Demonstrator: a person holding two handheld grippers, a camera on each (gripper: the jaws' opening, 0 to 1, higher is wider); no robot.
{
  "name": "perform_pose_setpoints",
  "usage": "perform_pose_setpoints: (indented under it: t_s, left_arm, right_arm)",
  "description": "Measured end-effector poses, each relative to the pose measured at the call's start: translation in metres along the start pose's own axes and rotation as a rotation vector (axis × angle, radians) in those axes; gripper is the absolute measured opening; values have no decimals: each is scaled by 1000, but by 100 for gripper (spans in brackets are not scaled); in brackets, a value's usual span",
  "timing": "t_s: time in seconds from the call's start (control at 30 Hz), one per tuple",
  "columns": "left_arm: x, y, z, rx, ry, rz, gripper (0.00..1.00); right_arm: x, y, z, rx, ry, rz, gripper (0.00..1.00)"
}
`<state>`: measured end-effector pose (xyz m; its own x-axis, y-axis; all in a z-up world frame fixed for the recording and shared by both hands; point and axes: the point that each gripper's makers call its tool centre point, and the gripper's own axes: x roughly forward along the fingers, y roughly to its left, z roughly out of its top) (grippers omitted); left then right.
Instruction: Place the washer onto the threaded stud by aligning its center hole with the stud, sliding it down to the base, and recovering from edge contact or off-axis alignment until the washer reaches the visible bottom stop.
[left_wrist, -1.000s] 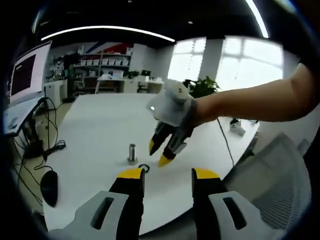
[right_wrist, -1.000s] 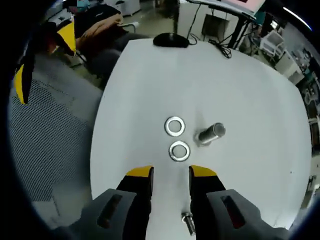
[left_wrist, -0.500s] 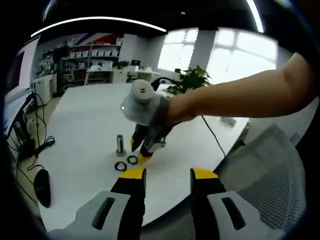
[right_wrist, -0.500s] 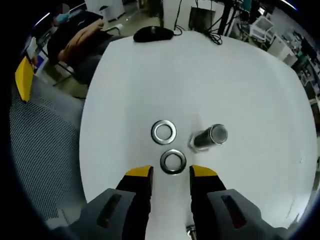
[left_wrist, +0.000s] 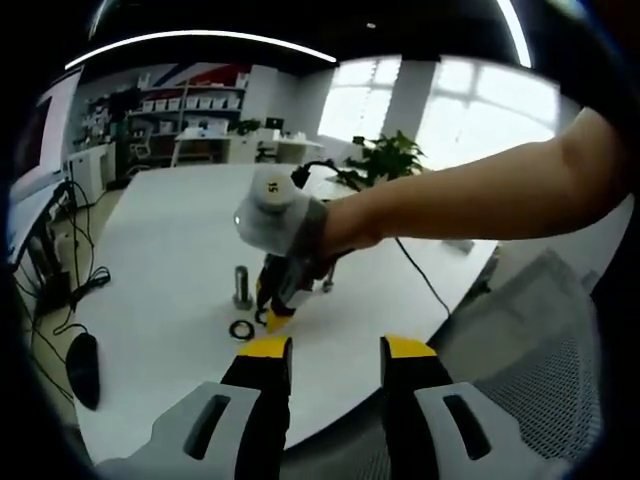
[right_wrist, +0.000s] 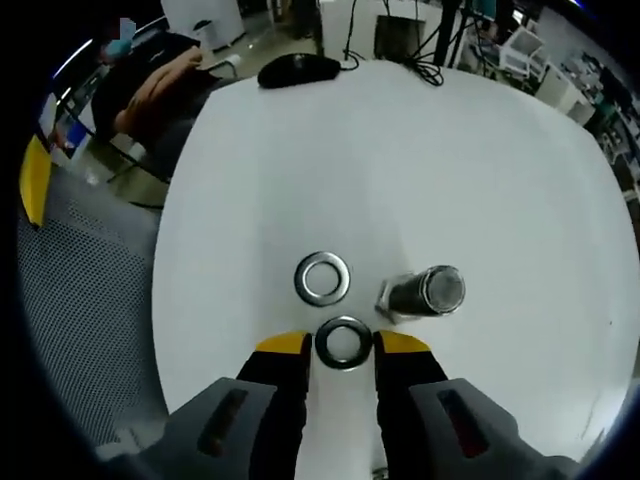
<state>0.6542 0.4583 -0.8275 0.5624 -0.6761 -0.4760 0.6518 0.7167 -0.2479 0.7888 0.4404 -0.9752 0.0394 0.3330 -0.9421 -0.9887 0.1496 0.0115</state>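
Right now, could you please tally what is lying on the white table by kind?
Washers: 2, one between the tips of the right tongs, one lying free beyond it.
Threaded studs: 1, upright.
Computer mice: 1, at the far edge.
Total: 4.

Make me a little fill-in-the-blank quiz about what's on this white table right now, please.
1. The number of metal rings lying flat on the white table is ____.
2. The right gripper has its yellow tips on either side of the ____ ring.
3. The metal stud has ____ ring on it so far.
4. Near the table's far edge lies a black computer ____.

Missing words: two; nearer; no; mouse
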Motion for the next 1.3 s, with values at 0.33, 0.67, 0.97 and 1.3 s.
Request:
perform_pose_setpoints:
  t_s: [0.33,0.67,0.97,1.3]
  left_arm:
    - [-1,2,-1,-10,-4,10,33]
    - [-1,-1,1,-6,-12,-3,33]
    - [-1,-3,1,-4,-9,-11,33]
    - [0,-4,0,0,-6,-14,33]
  right_arm:
    - [-2,2,-4,-57,29,-2,24]
    - [-18,3,0,-68,-4,-47,23]
    - [-44,2,9,-105,-49,-96,23]
    - [-72,-3,16,-88,-123,-128,23]
